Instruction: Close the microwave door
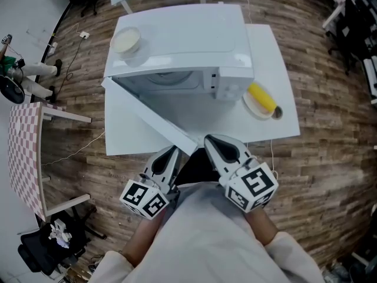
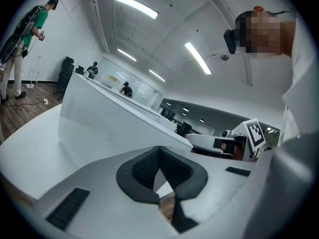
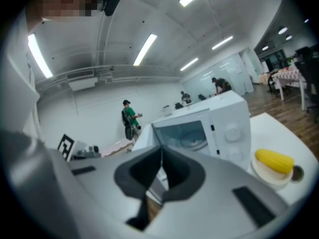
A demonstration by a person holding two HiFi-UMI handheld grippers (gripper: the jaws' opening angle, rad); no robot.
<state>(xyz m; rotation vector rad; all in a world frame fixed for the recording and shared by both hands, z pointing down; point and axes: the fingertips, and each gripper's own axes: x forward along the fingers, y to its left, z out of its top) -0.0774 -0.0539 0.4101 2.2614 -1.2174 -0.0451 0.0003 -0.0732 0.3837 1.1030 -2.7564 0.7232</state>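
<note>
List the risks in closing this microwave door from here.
1. The open door's free end sits right by the left gripper and right gripper; a glancing push may slip off its thin edge.
2. A hard slam could jolt the microwave and shift the bowl standing on top.

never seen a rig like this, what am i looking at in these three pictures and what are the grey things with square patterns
A person holds two grippers, the left gripper and right gripper; the patterned cubes are part of them. One picture looks down from the person's head, the other two look along each gripper's jaws. Both pairs of jaws are together and hold nothing. On the table stands a microwave with its door open, a bowl on top, and a plate with corn beside it.
</note>
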